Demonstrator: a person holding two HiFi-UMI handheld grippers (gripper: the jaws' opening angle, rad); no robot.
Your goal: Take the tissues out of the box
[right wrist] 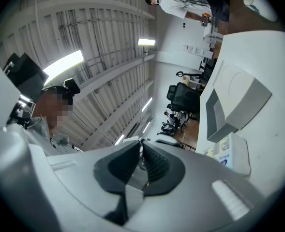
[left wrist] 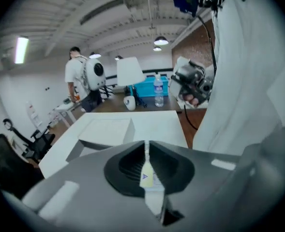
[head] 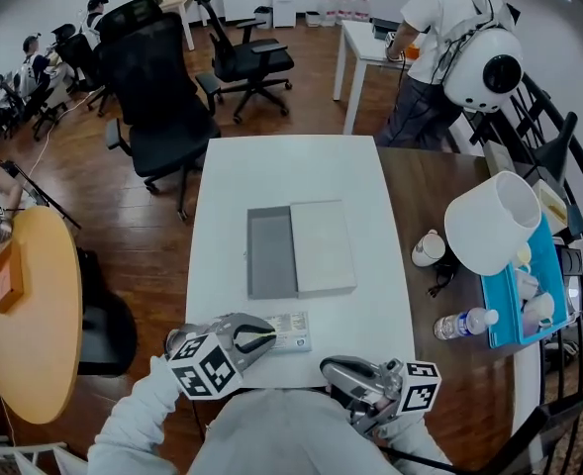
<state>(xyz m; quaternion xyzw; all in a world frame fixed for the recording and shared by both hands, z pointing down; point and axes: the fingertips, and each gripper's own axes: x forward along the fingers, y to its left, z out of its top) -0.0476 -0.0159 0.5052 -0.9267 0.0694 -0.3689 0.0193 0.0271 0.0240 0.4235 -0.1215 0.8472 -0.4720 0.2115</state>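
A small tissue pack (head: pixel 293 331) lies at the white table's (head: pixel 291 176) front edge. My left gripper (head: pixel 263 335) is shut on its near end. In the left gripper view the pack (left wrist: pixel 145 177) stands edge-on, pinched between the jaws of the left gripper (left wrist: pixel 146 170). Beyond it the box sits open: a grey base (head: pixel 270 252) with its white lid (head: pixel 322 247) beside it on the right. My right gripper (head: pixel 333 370) hovers at the table's front edge, right of the pack, shut with nothing in it. The right gripper view shows the right gripper (right wrist: pixel 140 161), the pack (right wrist: pixel 229 151) and the open box (right wrist: pixel 234 100).
A brown side table at the right carries a white lampshade (head: pixel 494 221), a blue tray (head: pixel 519 300), a water bottle (head: pixel 466 323) and a cup (head: pixel 430 248). A person (head: pixel 439 47) stands at a far desk. A black office chair (head: pixel 162 107) and a round orange table (head: pixel 24 315) are at the left.
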